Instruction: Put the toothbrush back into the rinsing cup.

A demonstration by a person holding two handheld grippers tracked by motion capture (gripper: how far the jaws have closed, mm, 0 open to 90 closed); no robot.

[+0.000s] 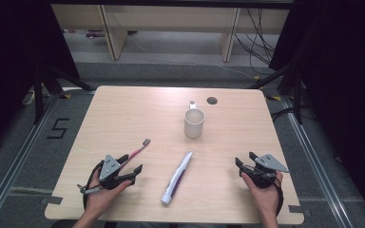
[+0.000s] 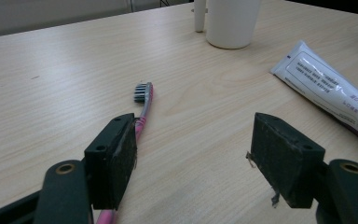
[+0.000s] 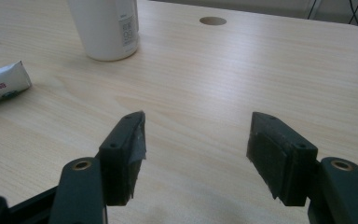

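High view: the left tongs point(image 1: 132, 167) rest low over the near-left part of the desk point(image 1: 123, 109), jaws spread wide and gripping nothing. The pink toothbrush point(image 1: 138, 152) lies flat on the desk with its handle end at these tongs and its bristle head pointing away toward the far side. In the left gripper view the handle runs under the left-hand jaw rather than between the two pads, so no grasp is made yet.

The right tongs point(image 1: 245, 160) sit at the near right, jaws also apart and empty. The toothpaste tube point(image 1: 177, 178) lies between the two hands, and the white cup point(image 1: 194, 123) stands upright farther back.

Judged progress: nothing has been lifted or placed — every step from the pick-up onward remains.
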